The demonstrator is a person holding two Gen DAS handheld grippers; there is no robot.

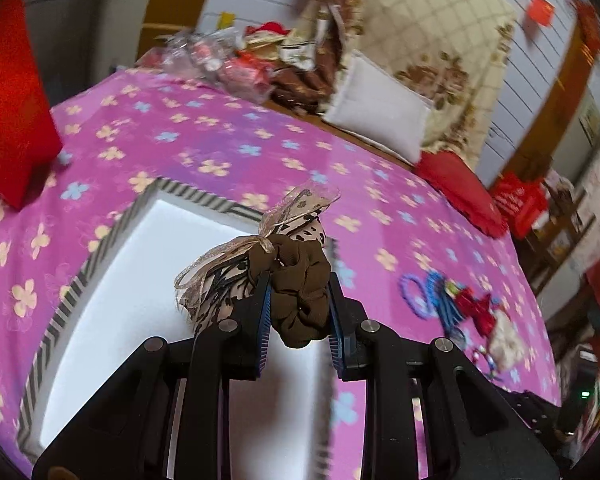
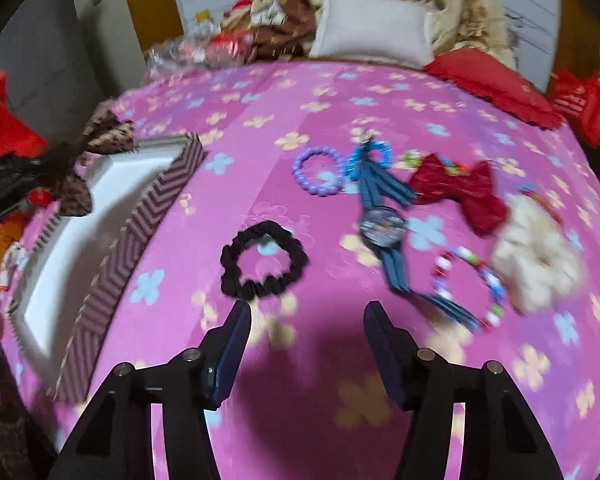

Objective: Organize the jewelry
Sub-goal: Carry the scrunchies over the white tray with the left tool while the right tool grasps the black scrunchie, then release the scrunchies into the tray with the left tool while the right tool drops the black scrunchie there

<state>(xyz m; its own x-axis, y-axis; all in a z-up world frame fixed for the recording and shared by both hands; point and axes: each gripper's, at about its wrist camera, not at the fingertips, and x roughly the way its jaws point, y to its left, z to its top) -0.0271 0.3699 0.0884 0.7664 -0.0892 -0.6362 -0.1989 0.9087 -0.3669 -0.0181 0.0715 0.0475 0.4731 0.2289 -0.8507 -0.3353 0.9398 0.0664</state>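
My left gripper (image 1: 299, 292) is shut on a brown scrunchie with a leopard-print ribbon bow (image 1: 300, 300), held over the white inside of a striped box (image 1: 188, 196). The right wrist view catches that same bow (image 2: 80, 184) above the box (image 2: 156, 208) at the left. My right gripper (image 2: 306, 316) is open above the pink floral bedspread, with nothing between its fingers. Just beyond its tips lies a black scrunchie (image 2: 264, 260). Further right lie a purple bead bracelet (image 2: 318, 172), a blue watch (image 2: 382, 224), a red bow (image 2: 460, 192), a colourful bead bracelet (image 2: 468, 280) and a cream scrunchie (image 2: 536, 264).
A white pillow (image 2: 372, 32) and a patterned quilt (image 1: 428, 32) lie at the head of the bed. Red cushions (image 2: 492, 84) rest at the far right, and plastic-wrapped clutter (image 2: 204, 48) at the far left. A red cloth (image 1: 12, 92) hangs left in the left wrist view.
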